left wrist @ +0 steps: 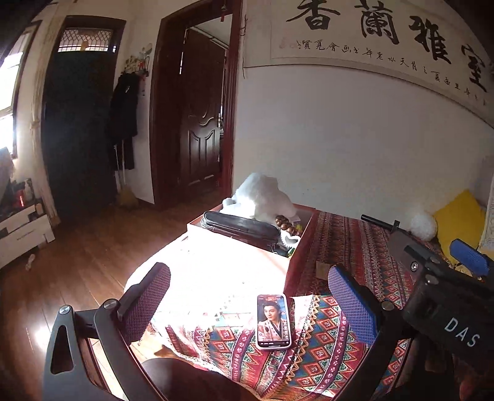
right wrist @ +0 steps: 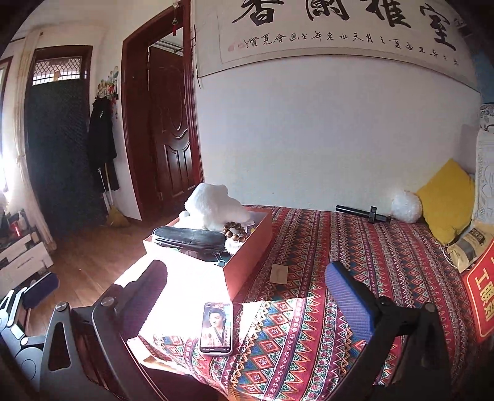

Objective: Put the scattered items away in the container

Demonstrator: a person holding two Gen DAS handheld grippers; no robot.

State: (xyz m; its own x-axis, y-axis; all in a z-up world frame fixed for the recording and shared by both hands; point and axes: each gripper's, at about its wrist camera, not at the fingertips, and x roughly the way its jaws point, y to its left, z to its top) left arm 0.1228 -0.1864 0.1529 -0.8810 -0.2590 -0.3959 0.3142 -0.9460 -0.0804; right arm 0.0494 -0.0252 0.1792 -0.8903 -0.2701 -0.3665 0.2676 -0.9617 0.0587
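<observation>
My right gripper housing reads "DAS". The wall scroll bears calligraphy: 香蘭雅室. The red bag shows 工.

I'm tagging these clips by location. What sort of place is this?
Most likely a room in a home, a bedroom or sitting room: a patterned bedspread with a yellow pillow, a calligraphy scroll on the wall, a dark wooden door and a coat hanging nearby.
</observation>
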